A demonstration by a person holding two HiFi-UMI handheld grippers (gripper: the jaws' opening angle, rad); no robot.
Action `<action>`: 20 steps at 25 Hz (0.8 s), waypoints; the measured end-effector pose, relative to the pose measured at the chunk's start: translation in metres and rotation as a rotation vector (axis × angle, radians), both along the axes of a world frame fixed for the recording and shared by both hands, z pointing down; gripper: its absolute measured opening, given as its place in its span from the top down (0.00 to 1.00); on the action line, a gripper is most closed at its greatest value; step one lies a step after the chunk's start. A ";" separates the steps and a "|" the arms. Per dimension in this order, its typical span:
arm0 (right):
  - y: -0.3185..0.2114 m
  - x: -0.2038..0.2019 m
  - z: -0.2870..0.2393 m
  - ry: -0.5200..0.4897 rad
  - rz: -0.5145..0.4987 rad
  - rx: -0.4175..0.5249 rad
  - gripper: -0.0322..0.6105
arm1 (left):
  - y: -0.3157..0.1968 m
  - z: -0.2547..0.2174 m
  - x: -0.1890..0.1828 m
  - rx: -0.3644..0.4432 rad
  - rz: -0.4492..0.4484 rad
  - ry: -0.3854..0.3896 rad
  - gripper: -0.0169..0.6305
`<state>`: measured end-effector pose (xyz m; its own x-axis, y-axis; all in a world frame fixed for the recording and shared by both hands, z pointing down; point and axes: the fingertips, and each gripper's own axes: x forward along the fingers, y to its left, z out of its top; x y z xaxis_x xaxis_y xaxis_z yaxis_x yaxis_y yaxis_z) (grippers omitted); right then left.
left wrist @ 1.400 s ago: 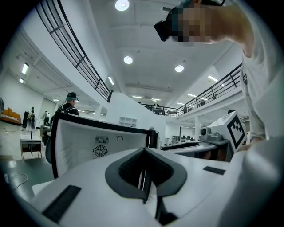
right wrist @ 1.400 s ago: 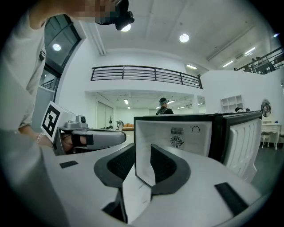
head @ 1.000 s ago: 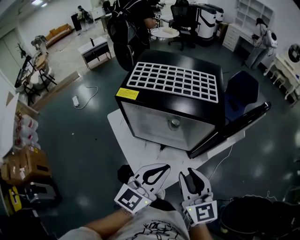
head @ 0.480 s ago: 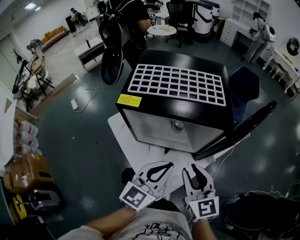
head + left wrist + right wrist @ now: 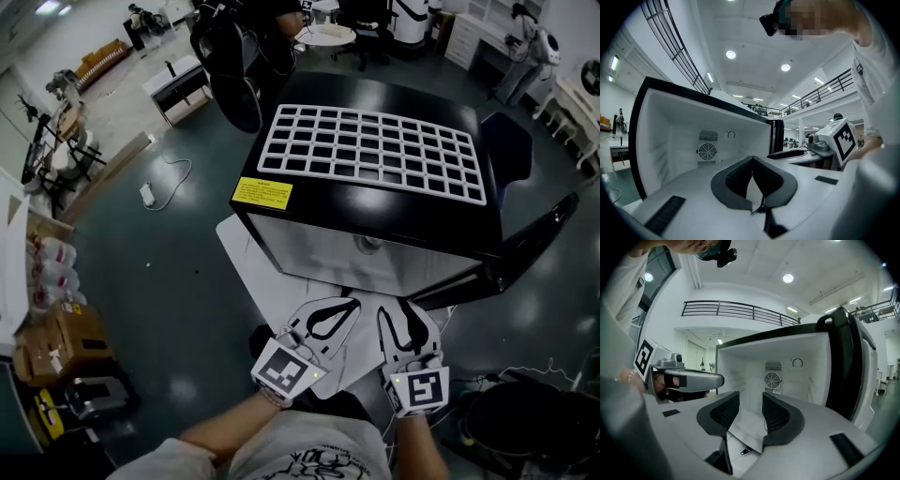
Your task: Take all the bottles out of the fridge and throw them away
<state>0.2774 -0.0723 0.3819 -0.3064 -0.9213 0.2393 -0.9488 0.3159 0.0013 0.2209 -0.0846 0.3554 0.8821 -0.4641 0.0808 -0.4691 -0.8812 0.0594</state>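
Note:
A black fridge with a white grid on its top stands on the floor, its door swung open to the right. In both gripper views its white inside shows only a round fan at the back; I see no bottle in any view. My left gripper is low in front of the opening, its jaws shut with nothing between them. Beside it, my right gripper is opening, with its jaws apart and nothing between them.
A white mat lies under the fridge. A dark bin-like thing sits at the lower right, cardboard boxes at the lower left. A blue chair stands behind the door, and a cable lies on the floor.
Both grippers and my head have come closer to the fridge front. The right gripper's jaws have spread wider; the left gripper's stay shut.

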 end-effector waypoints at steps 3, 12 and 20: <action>-0.017 0.001 0.009 0.004 0.009 0.003 0.68 | -0.016 0.009 0.001 -0.018 -0.008 0.007 0.95; -0.072 0.001 0.038 0.017 0.028 0.016 0.65 | -0.069 0.033 0.005 0.012 -0.030 0.005 0.95; -0.118 0.015 0.065 0.035 0.065 0.006 0.62 | -0.108 0.064 0.013 -0.005 -0.049 -0.009 0.95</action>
